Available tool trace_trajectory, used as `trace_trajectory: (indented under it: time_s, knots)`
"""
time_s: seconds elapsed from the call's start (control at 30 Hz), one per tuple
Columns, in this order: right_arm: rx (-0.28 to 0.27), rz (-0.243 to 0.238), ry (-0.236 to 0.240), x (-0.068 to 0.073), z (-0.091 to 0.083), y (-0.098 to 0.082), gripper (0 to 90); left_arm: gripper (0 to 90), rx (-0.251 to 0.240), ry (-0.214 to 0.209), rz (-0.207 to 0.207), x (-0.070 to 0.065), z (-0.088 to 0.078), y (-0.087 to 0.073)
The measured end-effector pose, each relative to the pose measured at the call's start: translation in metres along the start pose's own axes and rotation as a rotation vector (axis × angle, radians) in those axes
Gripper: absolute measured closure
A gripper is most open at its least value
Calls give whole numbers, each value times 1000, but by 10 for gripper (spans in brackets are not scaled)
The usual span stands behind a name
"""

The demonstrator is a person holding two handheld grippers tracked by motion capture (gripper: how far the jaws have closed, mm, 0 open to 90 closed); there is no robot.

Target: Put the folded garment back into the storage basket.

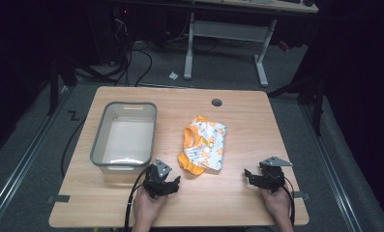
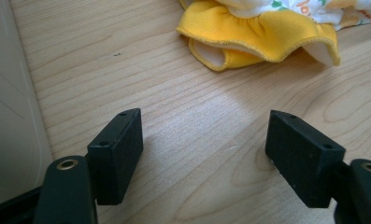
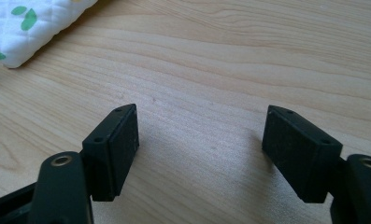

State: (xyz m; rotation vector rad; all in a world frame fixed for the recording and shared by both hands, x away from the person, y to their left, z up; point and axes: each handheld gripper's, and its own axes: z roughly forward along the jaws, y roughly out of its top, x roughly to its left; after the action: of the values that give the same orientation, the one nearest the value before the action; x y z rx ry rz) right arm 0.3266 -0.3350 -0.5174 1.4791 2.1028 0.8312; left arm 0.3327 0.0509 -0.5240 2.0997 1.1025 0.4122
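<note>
A small folded garment (image 1: 205, 143), white with an orange print and yellow-orange trim, lies near the middle of the wooden table (image 1: 238, 203). Its ruffled yellow edge (image 2: 258, 39) shows at the top of the left gripper view, and a white quilted corner (image 3: 29, 28) at the top left of the right gripper view. My left gripper (image 1: 166, 182) rests low on the table just in front of the garment's near left corner, jaws wide apart over bare wood. Off to the garment's right, my right gripper (image 1: 262, 176) is also open, with nothing between its jaws.
A grey plastic bin (image 1: 125, 137) stands on the left half of the table, close beside my left gripper; its wall (image 2: 5, 116) shows along the left edge of the left gripper view. A round cable hole (image 1: 216, 102) sits near the far edge. Another desk and cables stand beyond.
</note>
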Motion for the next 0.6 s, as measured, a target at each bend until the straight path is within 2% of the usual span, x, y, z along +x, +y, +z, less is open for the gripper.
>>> trace_trajectory:
  time_s: [0.6]
  knots:
    - [0,1,-1,0,0,0,275,288,-2,-3,-7,1,0,0]
